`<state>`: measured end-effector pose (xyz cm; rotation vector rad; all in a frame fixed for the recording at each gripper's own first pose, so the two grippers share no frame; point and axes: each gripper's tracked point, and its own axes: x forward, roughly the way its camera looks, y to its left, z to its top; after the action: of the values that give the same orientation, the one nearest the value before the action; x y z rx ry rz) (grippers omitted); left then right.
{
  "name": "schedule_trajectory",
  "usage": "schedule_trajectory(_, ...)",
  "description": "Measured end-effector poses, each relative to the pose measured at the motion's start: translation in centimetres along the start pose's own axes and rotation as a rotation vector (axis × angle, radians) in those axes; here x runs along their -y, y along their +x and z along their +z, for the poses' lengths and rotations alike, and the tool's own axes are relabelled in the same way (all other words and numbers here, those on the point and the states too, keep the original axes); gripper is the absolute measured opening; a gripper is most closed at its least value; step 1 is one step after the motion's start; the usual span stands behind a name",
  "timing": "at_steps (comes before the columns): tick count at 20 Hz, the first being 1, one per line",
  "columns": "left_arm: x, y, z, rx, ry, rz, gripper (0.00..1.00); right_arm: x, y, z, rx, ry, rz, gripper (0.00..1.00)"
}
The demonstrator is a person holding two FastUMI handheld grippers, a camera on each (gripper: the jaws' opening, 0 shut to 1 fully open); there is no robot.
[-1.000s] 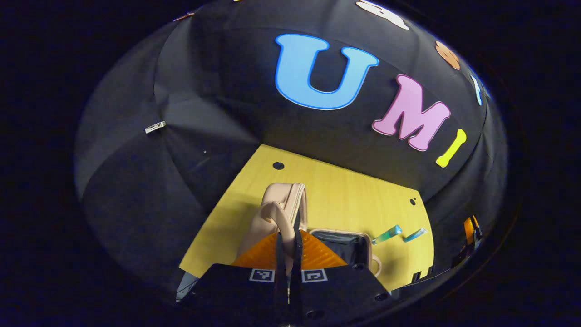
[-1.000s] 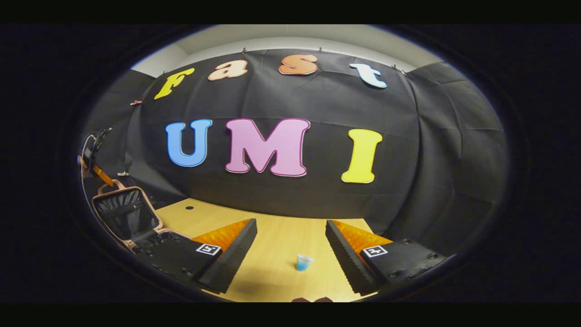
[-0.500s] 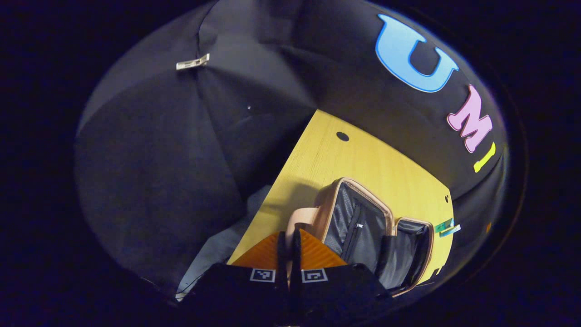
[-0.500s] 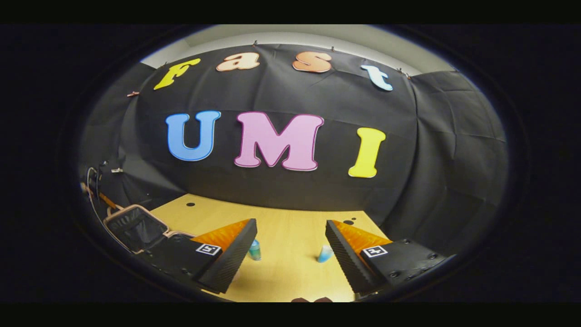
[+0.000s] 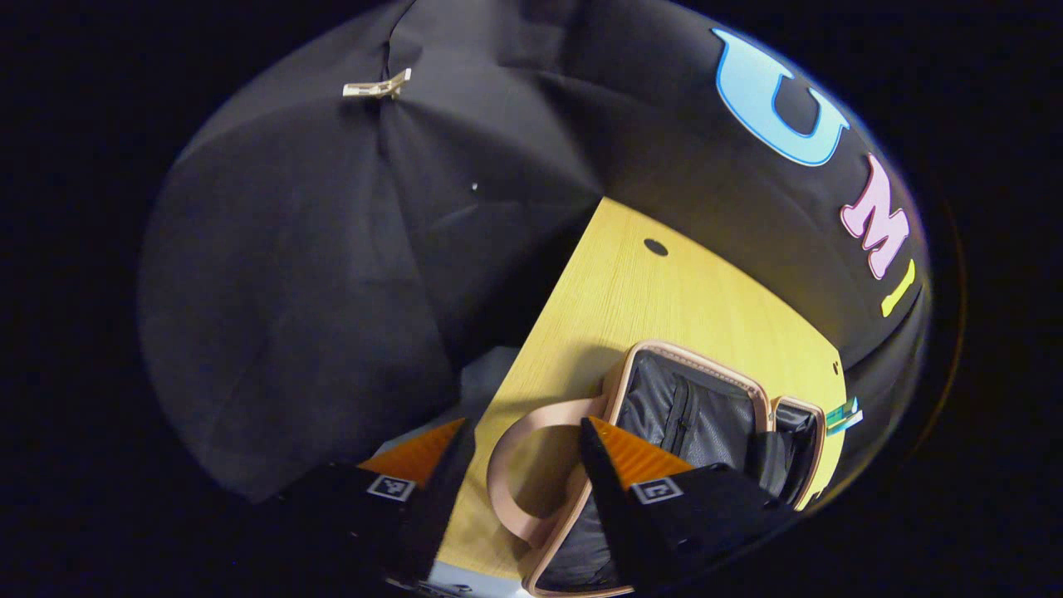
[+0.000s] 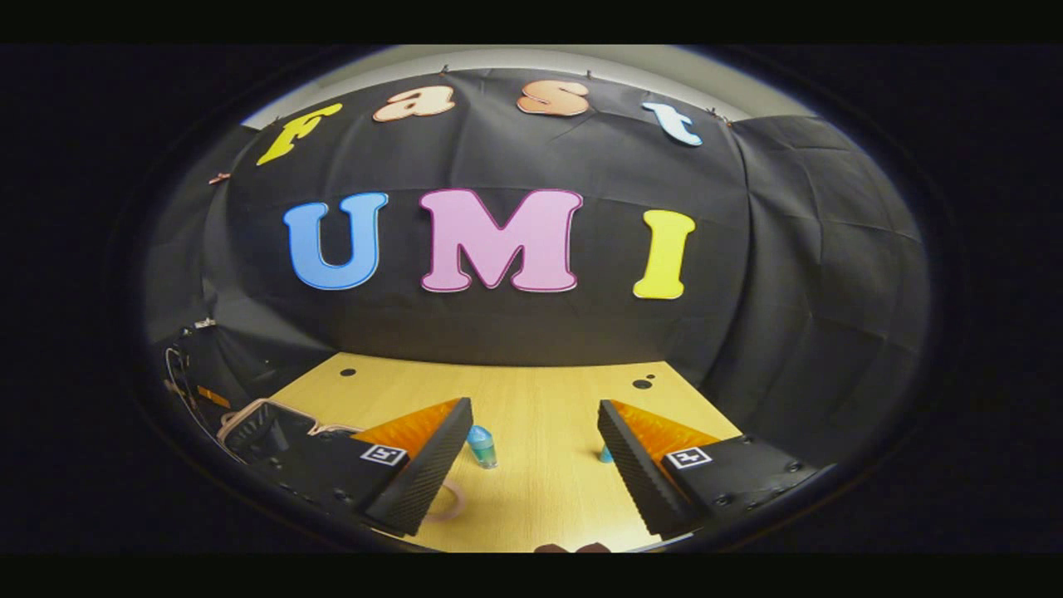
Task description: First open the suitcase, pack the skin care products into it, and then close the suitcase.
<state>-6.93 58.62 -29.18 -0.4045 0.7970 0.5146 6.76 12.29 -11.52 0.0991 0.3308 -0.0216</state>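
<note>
From my station I see black cloth walls [image 6: 515,332] hung around a pale wooden desk [image 6: 531,399], with a strip of light ceiling [image 6: 531,58] above the cloth.

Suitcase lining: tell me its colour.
The suitcase lining is dark grey to black, inside a pale pink shell. It shows best in the left gripper view.

The suitcase [image 5: 706,415] is laid open on the table [image 5: 656,299], with two tubes [image 5: 843,415] set beyond it, near the table's far edge.
</note>
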Motion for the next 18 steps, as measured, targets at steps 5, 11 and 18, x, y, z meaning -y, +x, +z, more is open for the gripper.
schedule_trajectory(5,6.6,-4.2,2.0,0.179,0.067,-0.086,0.9,1.7,0.8,-1.5,-0.01,-0.052,-0.048,0.97)
schedule_trajectory(11,22.4,-11.2,1.3,0.338,0.341,-0.288,0.96,3.5,2.0,-1.8,0.001,-0.099,-0.092,0.96)
schedule_trajectory(18,41.8,-15.8,-6.4,0.343,0.481,-0.551,0.97,5.7,3.3,-4.5,-0.035,-0.088,-0.098,0.96)
